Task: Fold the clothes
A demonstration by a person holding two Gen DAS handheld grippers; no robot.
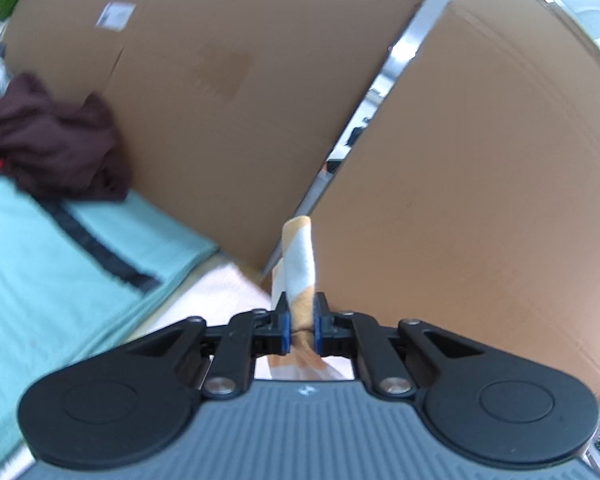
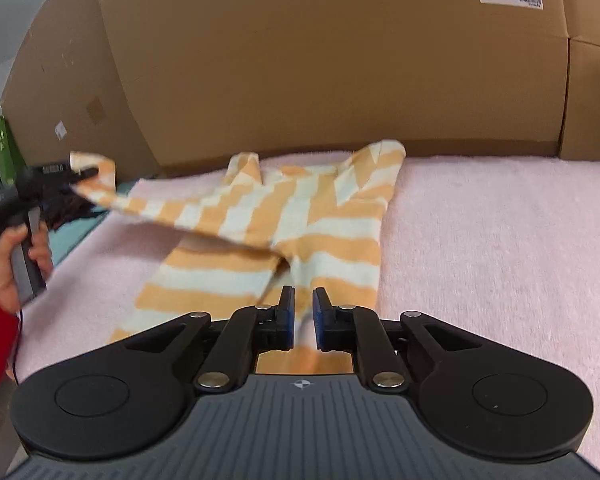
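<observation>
An orange-and-white striped garment (image 2: 300, 216) lies on a pink fleece blanket (image 2: 500, 240), its collar toward the cardboard wall. My left gripper (image 1: 303, 304) is shut on one sleeve (image 1: 300, 264), which sticks up between the blue pads. In the right wrist view that same left gripper (image 2: 56, 176) holds the sleeve stretched out to the left, lifted off the blanket, with a person's hand (image 2: 8, 264) on the handle. My right gripper (image 2: 303, 300) is at the garment's near edge. Its jaws are nearly together, with a blurred strip of striped cloth pinched between them.
Tall cardboard boxes (image 2: 340, 60) wall in the far side of the blanket. A teal cloth (image 1: 40, 260) with a dark stripe lies to the left, with a crumpled dark maroon garment (image 1: 52, 148) on it. A green bag (image 2: 4, 148) stands far left.
</observation>
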